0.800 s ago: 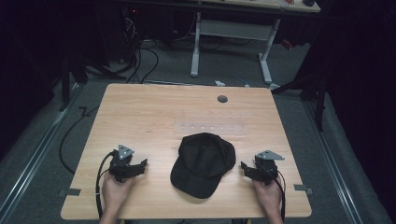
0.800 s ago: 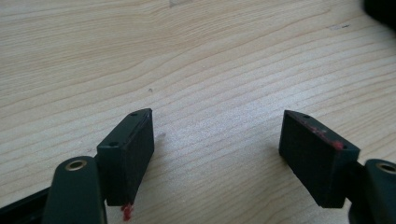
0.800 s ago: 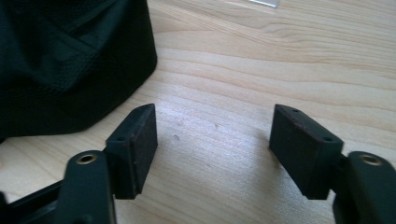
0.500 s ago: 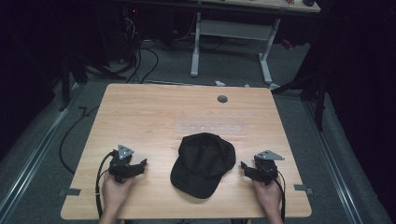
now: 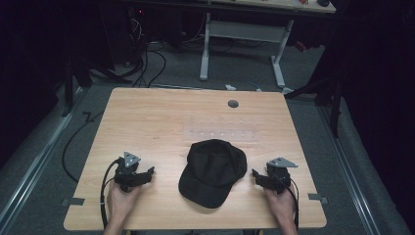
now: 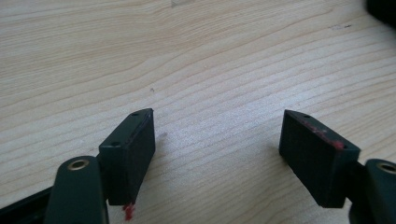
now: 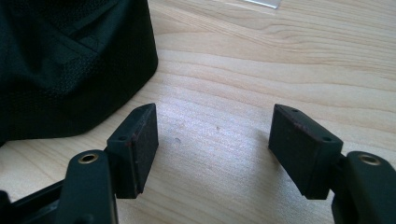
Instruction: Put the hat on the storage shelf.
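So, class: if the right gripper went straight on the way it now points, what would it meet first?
Probably the black fabric baseball cap; the right gripper points at it with open fingers, only bare wood between, though its exact heading is uncertain.

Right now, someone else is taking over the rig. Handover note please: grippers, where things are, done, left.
Left gripper: open, empty, low over bare table at the near left, jaws pointing toward the cap.
Right gripper: open, empty, near right; in the right gripper view the cap's edge lies just beyond its left jaw, not between the jaws.
Cap: black, flat on the table at near centre between the two grippers, brim toward the near edge.
Done: nothing visible; cap is untouched.
Left: everything, starting with a first grasp; the right gripper looks closer to the cap.
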The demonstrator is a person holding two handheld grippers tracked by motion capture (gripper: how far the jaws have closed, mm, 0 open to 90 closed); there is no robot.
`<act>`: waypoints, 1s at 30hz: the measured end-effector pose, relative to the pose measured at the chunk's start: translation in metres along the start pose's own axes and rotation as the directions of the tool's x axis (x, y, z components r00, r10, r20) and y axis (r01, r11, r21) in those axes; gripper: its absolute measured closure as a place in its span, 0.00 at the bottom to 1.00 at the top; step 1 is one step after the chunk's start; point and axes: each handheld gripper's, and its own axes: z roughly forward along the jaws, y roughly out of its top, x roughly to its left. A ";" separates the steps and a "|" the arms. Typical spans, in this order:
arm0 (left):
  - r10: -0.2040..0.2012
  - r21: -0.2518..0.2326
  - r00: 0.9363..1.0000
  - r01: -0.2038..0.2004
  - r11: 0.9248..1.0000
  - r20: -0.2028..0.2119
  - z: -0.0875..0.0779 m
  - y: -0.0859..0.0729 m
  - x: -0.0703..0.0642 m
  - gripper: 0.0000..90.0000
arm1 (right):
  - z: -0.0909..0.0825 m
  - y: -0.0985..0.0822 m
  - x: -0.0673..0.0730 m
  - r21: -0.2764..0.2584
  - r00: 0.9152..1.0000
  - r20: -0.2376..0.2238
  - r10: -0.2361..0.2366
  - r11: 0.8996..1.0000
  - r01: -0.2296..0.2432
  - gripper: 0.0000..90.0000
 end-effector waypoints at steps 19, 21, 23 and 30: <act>0.005 0.000 1.000 -0.005 1.000 0.007 0.003 0.002 -0.001 0.29 | 0.000 0.000 0.000 0.001 1.000 0.002 0.000 1.000 0.000 0.36; 0.006 0.001 1.000 -0.006 1.000 0.008 0.002 0.002 -0.002 0.29 | 0.000 0.000 0.001 0.001 1.000 0.005 0.007 1.000 -0.007 0.36; 0.005 0.002 1.000 -0.005 1.000 0.008 0.002 0.002 -0.002 0.29 | 0.000 0.000 0.001 0.000 1.000 0.007 0.010 1.000 -0.010 0.37; 0.004 -0.001 1.000 -0.004 1.000 0.009 0.002 0.002 -0.002 0.29 | -0.004 -0.002 0.003 -0.019 0.999 0.022 0.024 1.000 -0.023 0.49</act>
